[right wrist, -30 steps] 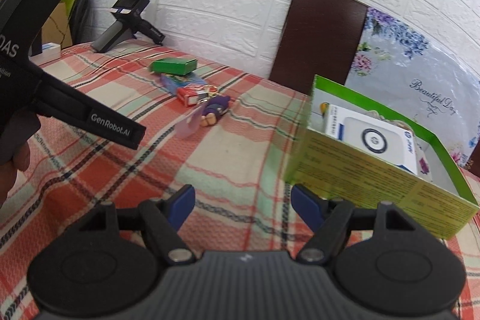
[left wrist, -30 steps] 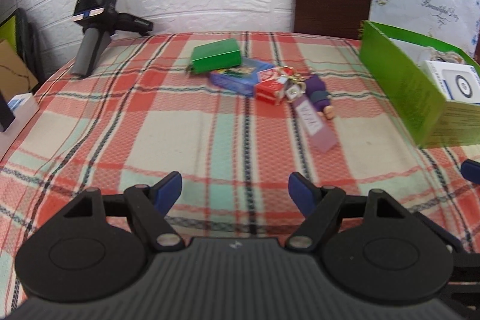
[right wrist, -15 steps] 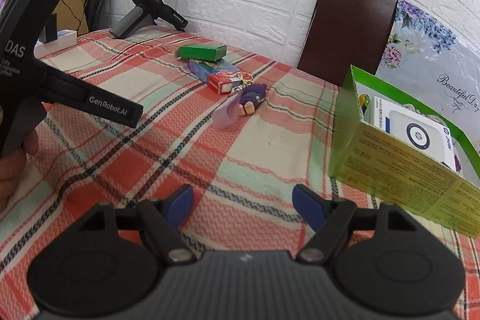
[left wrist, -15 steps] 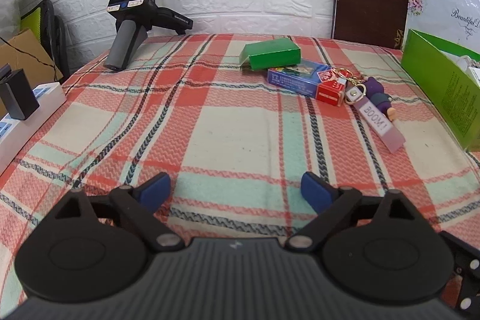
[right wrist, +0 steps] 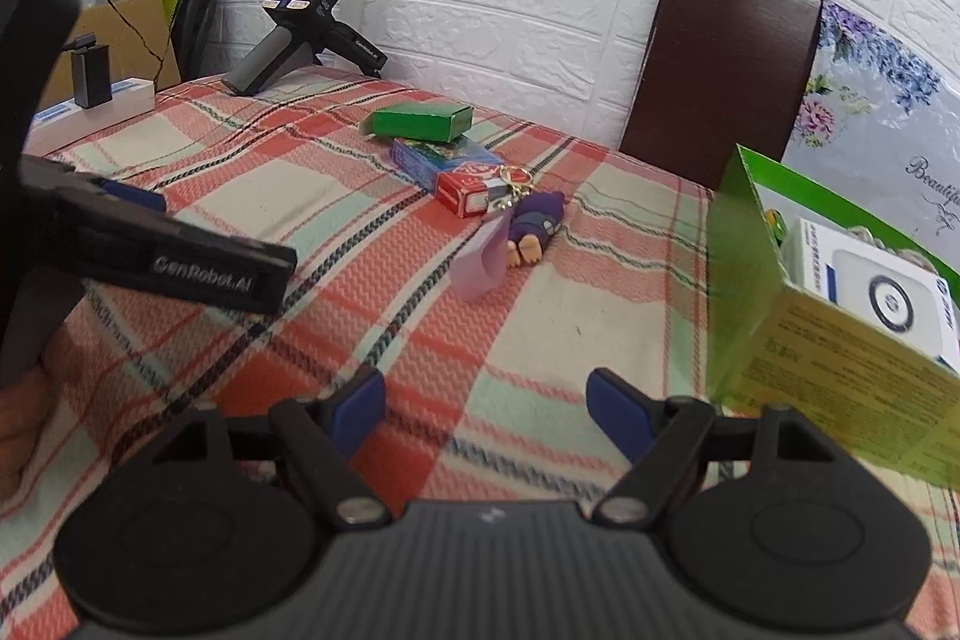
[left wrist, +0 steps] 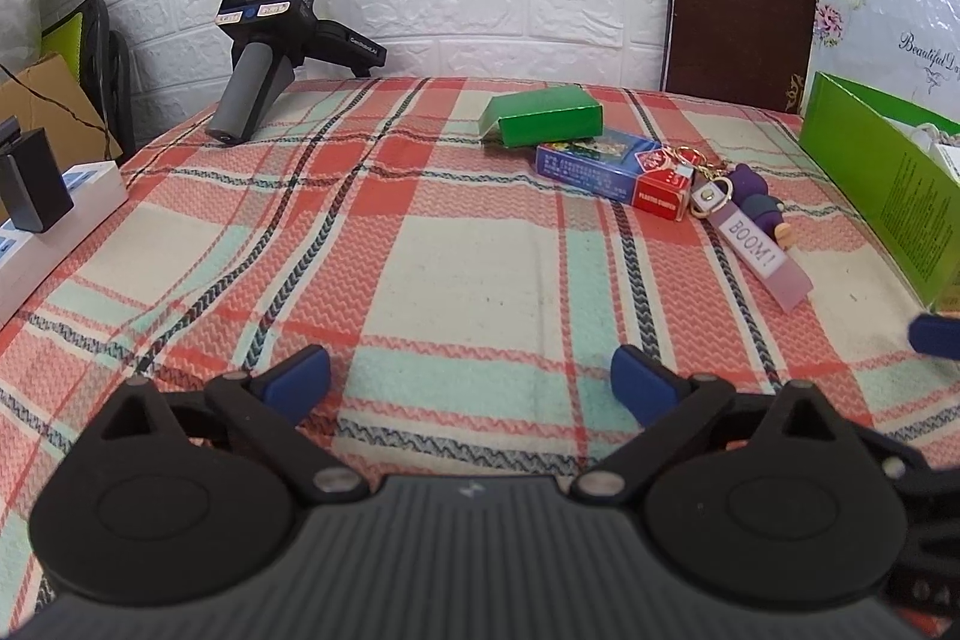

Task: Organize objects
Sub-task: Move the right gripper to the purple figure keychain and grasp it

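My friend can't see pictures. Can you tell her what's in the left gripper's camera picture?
The left gripper, its jaws opening with nothing between them, hovers over a checked tablecloth. Farther back lie a green box, a blue box, a red box and a purple keychain.

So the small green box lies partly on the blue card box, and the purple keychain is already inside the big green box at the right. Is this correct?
Not quite. The small green box does rest partly on the blue card box, but the purple keychain lies on the plaid tablecloth, beside the red card box, outside the big green box. The right wrist view shows it.
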`<action>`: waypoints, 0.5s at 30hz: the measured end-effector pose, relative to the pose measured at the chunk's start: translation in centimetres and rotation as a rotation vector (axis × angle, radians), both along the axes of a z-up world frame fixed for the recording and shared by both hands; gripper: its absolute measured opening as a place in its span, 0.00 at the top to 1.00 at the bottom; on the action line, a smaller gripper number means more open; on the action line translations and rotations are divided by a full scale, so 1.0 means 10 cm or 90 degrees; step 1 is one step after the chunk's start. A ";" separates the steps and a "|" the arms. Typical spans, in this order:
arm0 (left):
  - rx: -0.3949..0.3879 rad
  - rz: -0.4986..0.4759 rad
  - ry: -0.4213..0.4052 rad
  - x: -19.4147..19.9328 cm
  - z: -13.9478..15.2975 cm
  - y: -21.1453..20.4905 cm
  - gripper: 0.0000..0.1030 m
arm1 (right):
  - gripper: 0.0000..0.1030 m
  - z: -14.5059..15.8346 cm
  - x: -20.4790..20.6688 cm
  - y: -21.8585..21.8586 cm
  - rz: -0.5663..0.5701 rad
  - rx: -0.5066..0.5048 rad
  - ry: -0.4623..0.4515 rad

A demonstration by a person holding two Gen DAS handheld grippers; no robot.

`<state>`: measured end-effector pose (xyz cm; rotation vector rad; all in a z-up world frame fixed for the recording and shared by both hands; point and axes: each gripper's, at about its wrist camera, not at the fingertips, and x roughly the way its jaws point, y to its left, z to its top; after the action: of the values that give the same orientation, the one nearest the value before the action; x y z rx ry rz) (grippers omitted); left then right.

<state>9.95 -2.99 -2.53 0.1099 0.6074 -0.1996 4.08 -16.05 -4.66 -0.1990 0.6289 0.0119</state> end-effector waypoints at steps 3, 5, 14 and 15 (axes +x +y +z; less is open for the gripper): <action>-0.005 0.000 -0.002 -0.01 -0.01 0.01 0.01 | 0.26 0.00 0.20 -0.02 -0.006 0.010 0.001; -0.001 0.009 -0.005 0.00 -0.02 0.00 0.02 | 0.28 0.00 0.34 -0.03 -0.010 0.018 0.001; -0.010 0.011 -0.003 0.01 -0.02 0.02 0.00 | 0.64 0.00 0.78 -0.16 -0.016 0.074 0.008; -0.010 0.011 -0.003 0.01 -0.02 0.02 0.00 | 0.72 0.00 0.78 -0.16 -0.016 0.074 0.007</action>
<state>10.06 -2.80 -2.73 0.0896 0.6014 -0.1882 11.90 -17.63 -4.64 -0.0785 0.6402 0.0246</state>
